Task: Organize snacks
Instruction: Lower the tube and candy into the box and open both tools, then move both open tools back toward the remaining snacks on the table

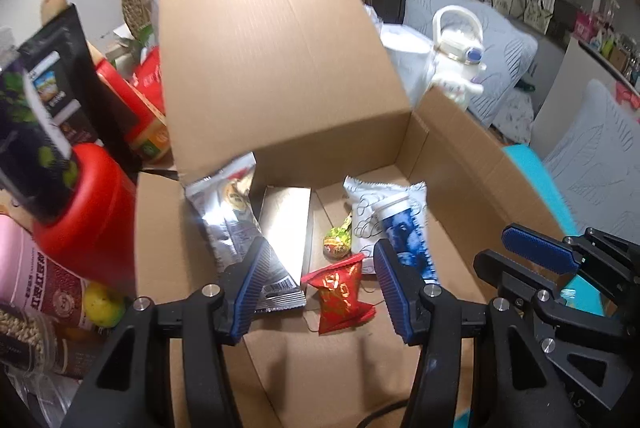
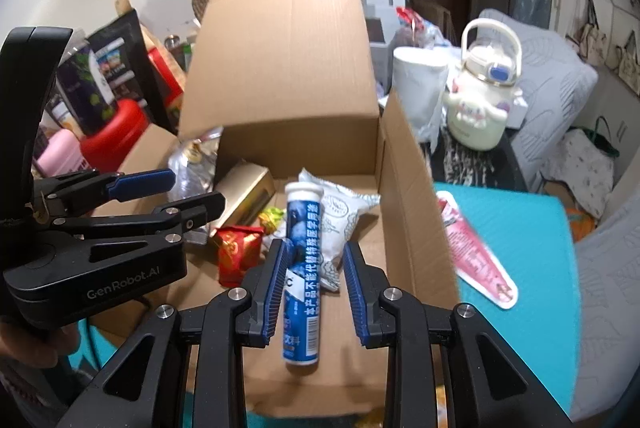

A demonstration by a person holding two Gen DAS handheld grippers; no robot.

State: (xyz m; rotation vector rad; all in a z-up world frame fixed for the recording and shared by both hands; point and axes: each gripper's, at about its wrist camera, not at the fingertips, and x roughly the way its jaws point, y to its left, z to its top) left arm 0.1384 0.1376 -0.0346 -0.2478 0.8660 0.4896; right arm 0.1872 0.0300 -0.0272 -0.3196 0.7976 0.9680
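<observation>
Left tool (image 1: 320,248) open, pads well apart and gripping nothing. The red snack packet (image 1: 340,296) shows low in the gap between them, touching neither pad, over the floor of the cardboard box (image 1: 460,164); whether it rests on the cardboard I cannot tell. Right tool (image 2: 315,246) drawn in to a narrow slot, nothing clamped. In the right wrist view the blue-and-white tube (image 2: 304,228) runs up the centre of the frame through that slot, its white cap toward the far wall. The left wrist view settles it: the tube lies inside the box beside the left tool's right pad, and the right tool sits apart at the right edge of the frame, over the box's right wall. Also in the box, centre of the left view: silver pouch (image 1: 232,212) leaning at the left wall, flat gold carton (image 1: 286,224) next to it, small green-and-yellow sweet (image 1: 338,242), and a white patterned packet (image 1: 360,196) under the tube's capped end. The far flap stands up and fills the upper centre of both frames. Left view only: red-lidded jar (image 1: 88,204) and yellow fruit (image 1: 102,304) outside the box at left. Right view only: pink wrapper (image 2: 476,248) on the teal bench (image 2: 520,228) right of the box; white handled bottle (image 2: 480,96) is clearer at upper right.
</observation>
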